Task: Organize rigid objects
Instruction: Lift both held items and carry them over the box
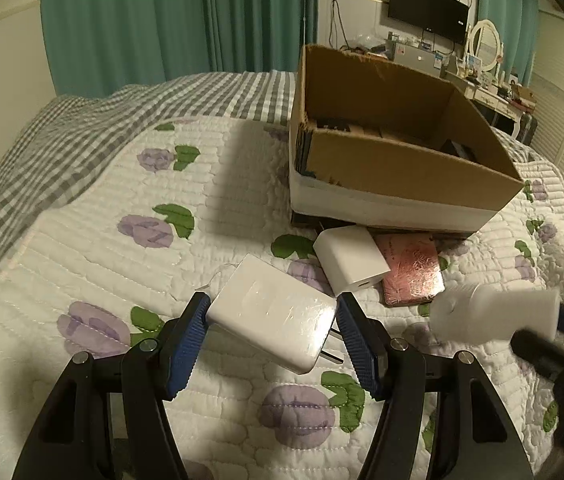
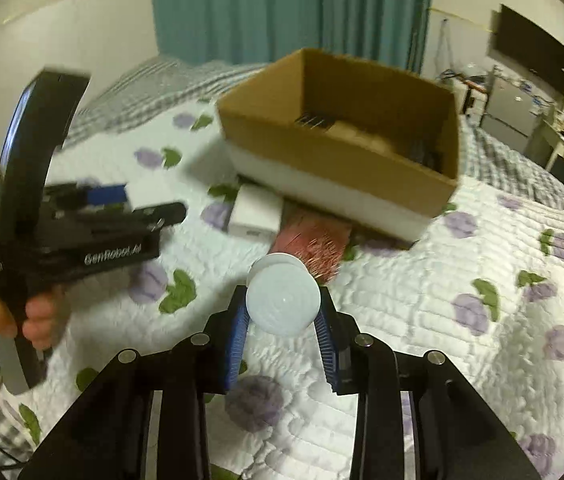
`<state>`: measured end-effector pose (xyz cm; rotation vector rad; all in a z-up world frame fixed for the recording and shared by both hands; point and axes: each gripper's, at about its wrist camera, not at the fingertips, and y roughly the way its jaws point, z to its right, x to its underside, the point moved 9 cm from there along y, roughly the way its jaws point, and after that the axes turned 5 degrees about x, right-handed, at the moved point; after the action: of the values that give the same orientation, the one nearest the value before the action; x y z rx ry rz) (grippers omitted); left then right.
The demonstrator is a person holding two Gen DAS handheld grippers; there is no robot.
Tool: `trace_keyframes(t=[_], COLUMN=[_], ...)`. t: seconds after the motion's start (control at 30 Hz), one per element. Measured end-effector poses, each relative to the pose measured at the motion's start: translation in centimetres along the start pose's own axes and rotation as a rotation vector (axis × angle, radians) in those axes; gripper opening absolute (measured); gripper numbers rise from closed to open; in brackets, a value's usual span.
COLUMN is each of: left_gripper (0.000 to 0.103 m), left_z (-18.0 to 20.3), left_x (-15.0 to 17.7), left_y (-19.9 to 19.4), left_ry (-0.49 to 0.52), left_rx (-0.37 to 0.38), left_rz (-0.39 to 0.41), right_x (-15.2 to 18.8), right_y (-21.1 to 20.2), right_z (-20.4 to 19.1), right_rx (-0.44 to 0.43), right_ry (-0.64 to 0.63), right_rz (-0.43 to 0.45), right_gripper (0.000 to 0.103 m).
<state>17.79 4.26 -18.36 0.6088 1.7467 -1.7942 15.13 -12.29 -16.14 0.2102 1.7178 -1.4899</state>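
White charger (image 1: 272, 322), prongs lower-right

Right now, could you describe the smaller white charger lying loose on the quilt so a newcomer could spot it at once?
Find the cardboard box on the floral quilt. Just below its near wall lies the small white charger, overlapping a pink glittery booklet. Unlike the larger white adapter between the left gripper fingers, it is squarer, ungripped, with a port on its near face.

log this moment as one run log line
left gripper: shut on white charger | right gripper: shut on white bottle | cardboard box: on bed
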Motion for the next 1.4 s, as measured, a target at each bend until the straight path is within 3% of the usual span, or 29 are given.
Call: trace_keyframes(t=[0.2,0.33,0.57,0.8,0.93,1.13,1.33,1.4], left_gripper=[0.066,0.066,0.066,0.066,0.066,0.066,0.068,0.068], left_z=[0.4,1.1,3.4,5.6,6.9,9.0,9.4,9.1], left_x=[-1.0,-3.3,-11.4,-18.6,-19.6,-17.9,-16.8,-17.1], left_y=[-2.8,-4.4,-6.1,-1.8,1.9,7.4,8.8,8.4], left_ry=[0.007,0.0,0.044,0.108,0.127,0.184,0.19,0.177], left_rx=[0.014,0.04,0.087,0.098,0.125,0.155,0.159,0.151], left_rz=[0.042,0.07,0.172,0.185,0.147,0.078,0.025,0.041], right_x=[-2.0,-5.7,-13.0,-18.5,-20.2,-20.4,-18.6,-18.7], right_y=[-2.2,-4.6,-7.1,-4.6,-1.6,3.7,6.8,6.7], right_z=[1.0,2.0,4.2,7.1,8.8,11.0,11.8,12.1], right_rx=[0.033,0.047,0.099,0.142,0.16,0.169,0.167,0.168], right_ry=[0.019,0.013,-0.024,-0.014,-0.001,0.023,0.04,0.044], right_rz=[0.073,0.162,0.293,0.329,0.321,0.271,0.216,0.217], right_gripper=[0.032,0.032,0.032,0.032,0.032,0.032,0.032,0.032])
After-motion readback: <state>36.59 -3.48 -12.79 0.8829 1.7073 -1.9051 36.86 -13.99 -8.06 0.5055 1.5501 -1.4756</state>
